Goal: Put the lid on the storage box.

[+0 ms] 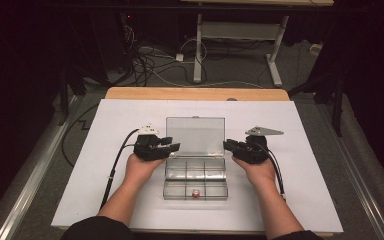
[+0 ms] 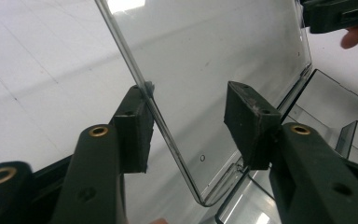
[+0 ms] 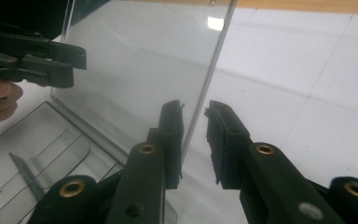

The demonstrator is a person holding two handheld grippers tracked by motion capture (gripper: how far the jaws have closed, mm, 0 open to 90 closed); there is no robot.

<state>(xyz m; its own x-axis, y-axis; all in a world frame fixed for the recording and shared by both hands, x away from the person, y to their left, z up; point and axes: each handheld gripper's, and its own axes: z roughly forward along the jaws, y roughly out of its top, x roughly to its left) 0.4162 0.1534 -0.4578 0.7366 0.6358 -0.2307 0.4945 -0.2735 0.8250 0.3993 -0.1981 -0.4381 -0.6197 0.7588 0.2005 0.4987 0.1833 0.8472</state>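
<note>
A clear plastic compartment box (image 1: 180,191) lies on the white sheet with its lid (image 1: 195,135) raised. A small red thing (image 1: 196,193) sits in the front middle compartment. My left gripper (image 1: 174,146) is at the lid's left edge. In the left gripper view the jaws (image 2: 186,100) straddle that edge of the lid (image 2: 214,56); one pad touches it and the other stands well apart. My right gripper (image 1: 227,145) is at the lid's right edge. There its jaws (image 3: 193,109) bracket the lid (image 3: 140,60) closely, with a narrow gap still showing on one side.
The white sheet (image 1: 105,175) covers a wooden table (image 1: 195,93). On the floor beyond it stand a desk frame (image 1: 198,55) and loose cables (image 1: 155,60). A metal rail (image 1: 35,185) runs along the left. Both forearms come in from the near edge.
</note>
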